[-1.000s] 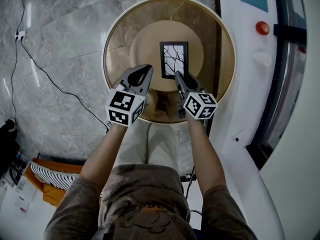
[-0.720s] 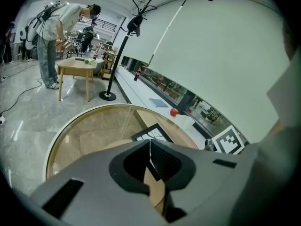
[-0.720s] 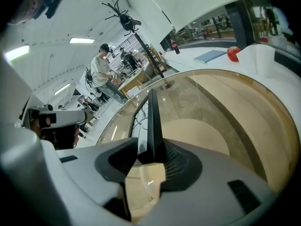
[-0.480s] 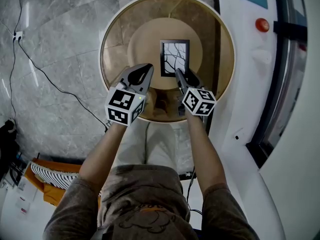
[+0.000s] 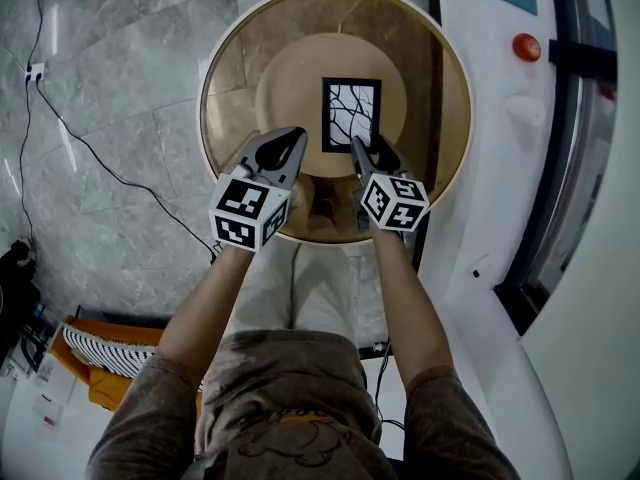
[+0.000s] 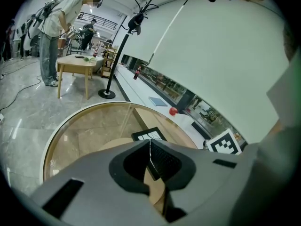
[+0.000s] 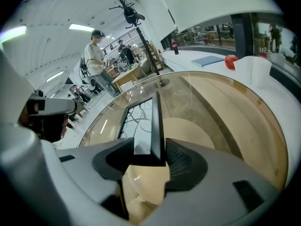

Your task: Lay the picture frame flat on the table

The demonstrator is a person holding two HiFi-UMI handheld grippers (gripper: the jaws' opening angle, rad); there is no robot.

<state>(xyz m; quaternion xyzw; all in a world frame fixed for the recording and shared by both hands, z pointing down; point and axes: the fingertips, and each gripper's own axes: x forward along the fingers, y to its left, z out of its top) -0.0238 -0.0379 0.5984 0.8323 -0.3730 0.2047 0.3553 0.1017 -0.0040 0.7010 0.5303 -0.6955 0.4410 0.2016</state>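
Note:
The black picture frame (image 5: 351, 114) with a branch drawing lies flat on the round glass table (image 5: 440, 48), face up. My right gripper (image 5: 368, 150) is at its near right corner. In the right gripper view the frame's (image 7: 141, 121) right border runs between the jaws of the right gripper (image 7: 149, 147), which are opening, with a gap beside the left pad. My left gripper (image 5: 287, 138) hovers left of the frame, jaws shut and empty. In the left gripper view the frame (image 6: 148, 134) shows just beyond the left gripper (image 6: 150, 147).
A white counter with a red button (image 5: 526, 47) curves along the table's right side. A black cable (image 5: 100, 163) crosses the marble floor at left. A coat stand (image 6: 117, 55), a wooden table (image 6: 77, 62) and people stand farther off.
The right gripper's jaws have spread apart around the frame's edge and the gripper has drawn slightly back toward me. The frame and left gripper have hardly moved.

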